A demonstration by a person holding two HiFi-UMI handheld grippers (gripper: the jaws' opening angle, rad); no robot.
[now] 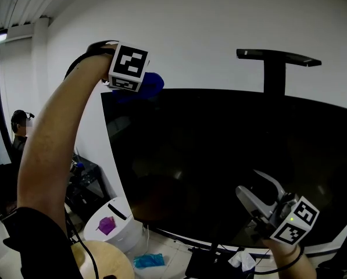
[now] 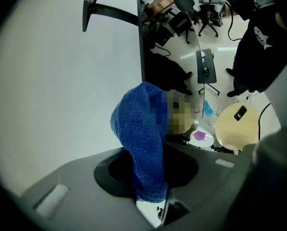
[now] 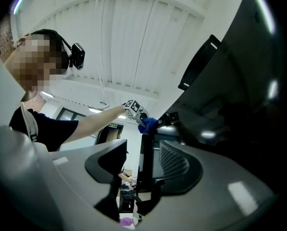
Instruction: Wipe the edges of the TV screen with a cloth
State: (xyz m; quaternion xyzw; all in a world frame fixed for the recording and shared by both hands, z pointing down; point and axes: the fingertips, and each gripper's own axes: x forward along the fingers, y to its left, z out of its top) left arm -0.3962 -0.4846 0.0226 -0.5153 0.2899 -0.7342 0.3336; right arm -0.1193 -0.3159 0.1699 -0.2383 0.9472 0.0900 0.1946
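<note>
At the TV's (image 1: 219,156) upper left corner, the left gripper (image 2: 147,189) is clamping a blue cloth (image 1: 150,86), its jaws fully closed on the fabric. A bunch of cloth is sticking out past the jaw tips, probably so that soft fabric, not hard plastic, is meeting the frame. The arm is reaching up high because the top edge is sitting high. The gripper is tipping downward to bring the cloth onto the corner, where the top and side edges meet. Down by the screen's lower right, the right gripper (image 1: 259,189) is pointing upward with its jaws apart and nothing between them. It is probably waiting clear of the wiping path, or standing ready to steady the screen. Whether it is touching the screen I cannot tell.
</note>
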